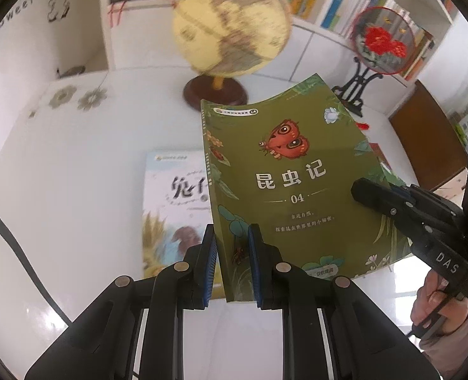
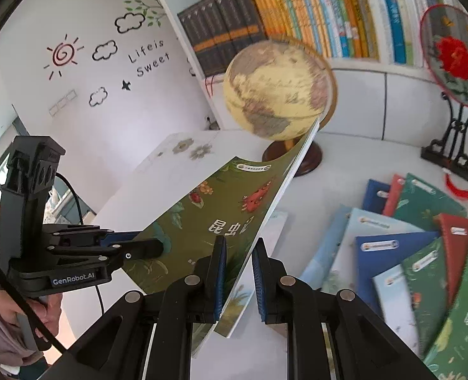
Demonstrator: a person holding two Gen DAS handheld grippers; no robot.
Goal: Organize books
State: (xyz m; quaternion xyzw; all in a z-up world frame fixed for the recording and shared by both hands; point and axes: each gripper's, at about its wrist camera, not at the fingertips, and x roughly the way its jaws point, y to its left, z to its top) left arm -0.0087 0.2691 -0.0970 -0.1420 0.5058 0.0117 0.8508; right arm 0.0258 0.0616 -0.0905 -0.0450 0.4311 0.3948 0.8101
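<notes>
Green book edges pinched by both grippers, white table beneath

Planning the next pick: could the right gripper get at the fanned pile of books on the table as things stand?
Probably not yet. The right gripper is shut on the green book, which the left gripper also holds. The fanned pile lies uncovered beside it, so the way looks free once that book is set down.

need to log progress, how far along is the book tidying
Done: one pale book lies flat on the white table, apparently the start of a pile. In hand: the green insect book is held off the table, left gripper and right gripper each shut on an edge. Left: a fanned heap of books waits beside the right gripper.
</notes>
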